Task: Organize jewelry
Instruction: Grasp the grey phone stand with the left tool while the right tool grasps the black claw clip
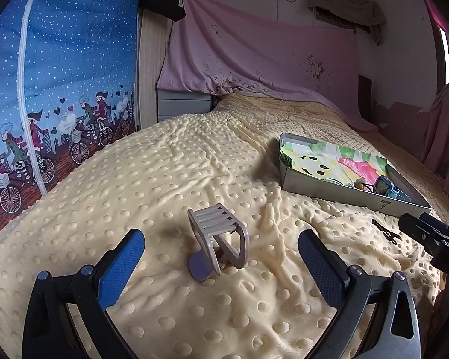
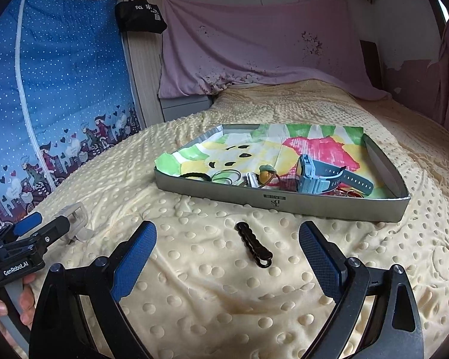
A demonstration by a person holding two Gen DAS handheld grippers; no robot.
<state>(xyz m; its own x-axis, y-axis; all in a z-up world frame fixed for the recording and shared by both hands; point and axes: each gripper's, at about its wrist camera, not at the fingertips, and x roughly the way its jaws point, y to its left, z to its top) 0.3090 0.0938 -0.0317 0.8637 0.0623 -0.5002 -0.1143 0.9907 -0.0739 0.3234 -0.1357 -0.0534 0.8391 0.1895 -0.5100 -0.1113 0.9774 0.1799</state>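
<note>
The left gripper (image 1: pixel 221 257) is held with jaws wide apart and empty, a grey hair claw clip (image 1: pixel 217 243) lying between them on the yellow dotted blanket (image 1: pixel 164 179). The right gripper (image 2: pixel 227 257) is likewise spread and empty around a black hair clip (image 2: pixel 254 248). Beyond it, a grey tray (image 2: pixel 284 202) contains a blue watch (image 2: pixel 320 176), rings and hair ties.

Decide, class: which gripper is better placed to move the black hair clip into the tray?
Right. The right gripper is open with the black hair clip lying between its fingers, and the tray just ahead. The left gripper faces the grey claw clip.
</note>
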